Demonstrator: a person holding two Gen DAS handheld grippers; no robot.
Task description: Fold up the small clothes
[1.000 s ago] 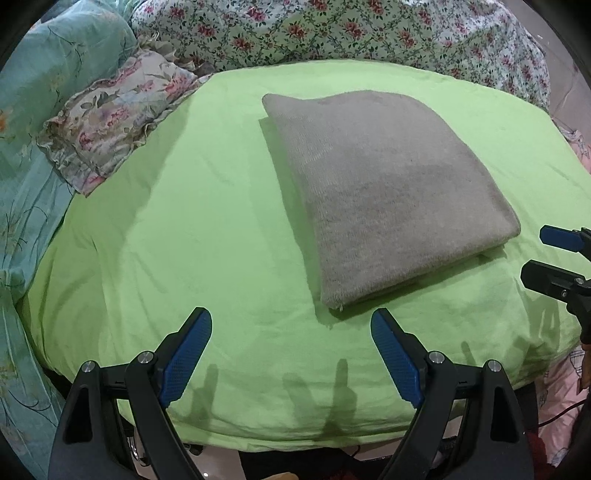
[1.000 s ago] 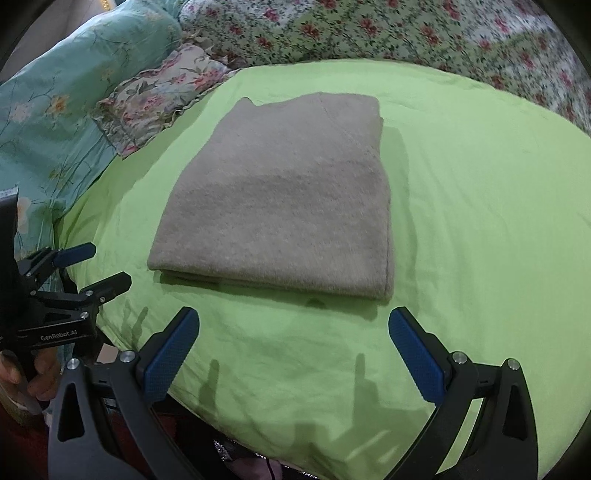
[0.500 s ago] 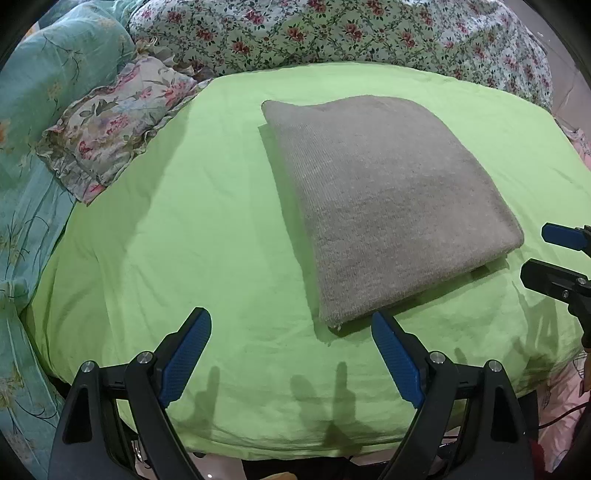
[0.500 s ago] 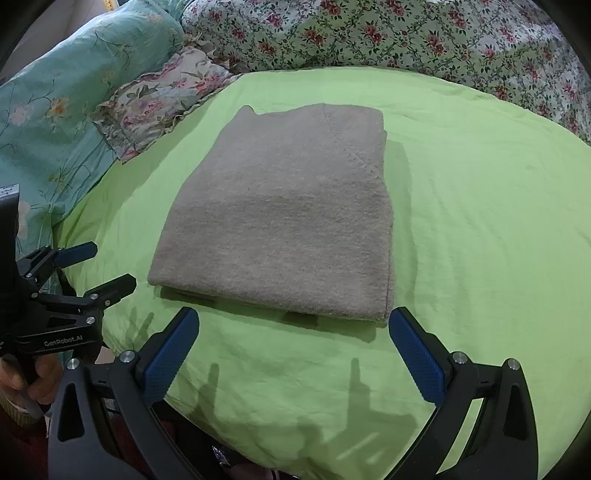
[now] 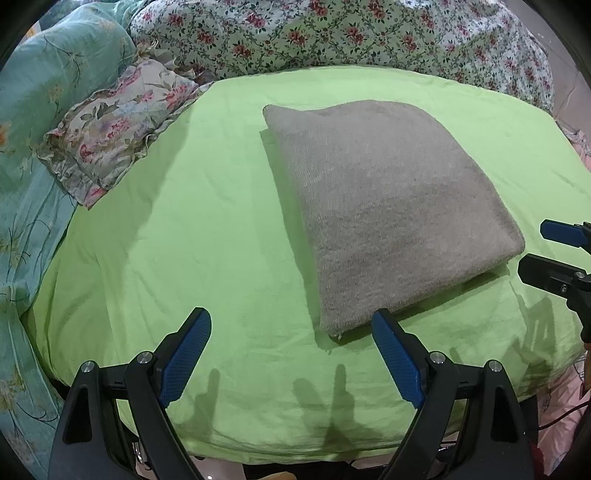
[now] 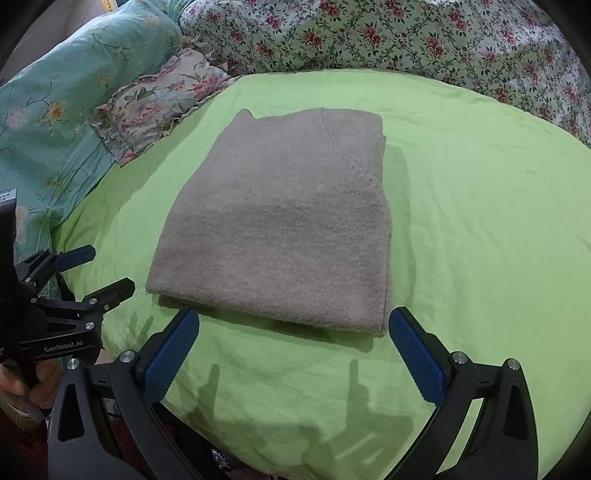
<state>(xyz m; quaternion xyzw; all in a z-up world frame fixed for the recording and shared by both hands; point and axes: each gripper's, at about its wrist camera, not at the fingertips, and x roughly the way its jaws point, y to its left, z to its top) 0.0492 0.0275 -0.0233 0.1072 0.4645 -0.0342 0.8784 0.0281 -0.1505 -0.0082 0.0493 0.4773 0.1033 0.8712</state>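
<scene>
1. Grey knit garment (image 5: 388,206) lies folded into a flat rectangle on the green sheet (image 5: 184,240) of the bed, about mid-sheet, slightly toward the near edge.
2. Long axis runs from the near edge of the bed away toward the floral quilt (image 5: 332,33). In the left wrist view it slants from near-right to far-left; in the right wrist view (image 6: 280,221) it leans far-right.
3. Far end is narrower, with a small raised corner at its far-left; near end is the thick folded edge, layers stacked.
4. Left gripper (image 5: 291,350): fingers spread wide, holding nothing, hovering over the sheet just short of the garment's near-left corner. Its right finger (image 5: 395,354) overlaps the near edge in view; contact cannot be told.
5. Right gripper (image 6: 293,347): fingers wide apart, empty, straddling the width of the near folded edge, just in front of it.
6. Each gripper shows at the edge of the other's view, beside the garment's near corners.
7. Ruffled floral pillow (image 6: 159,107) and teal bedding (image 6: 48,122) lie far-left, apart from the garment.
</scene>
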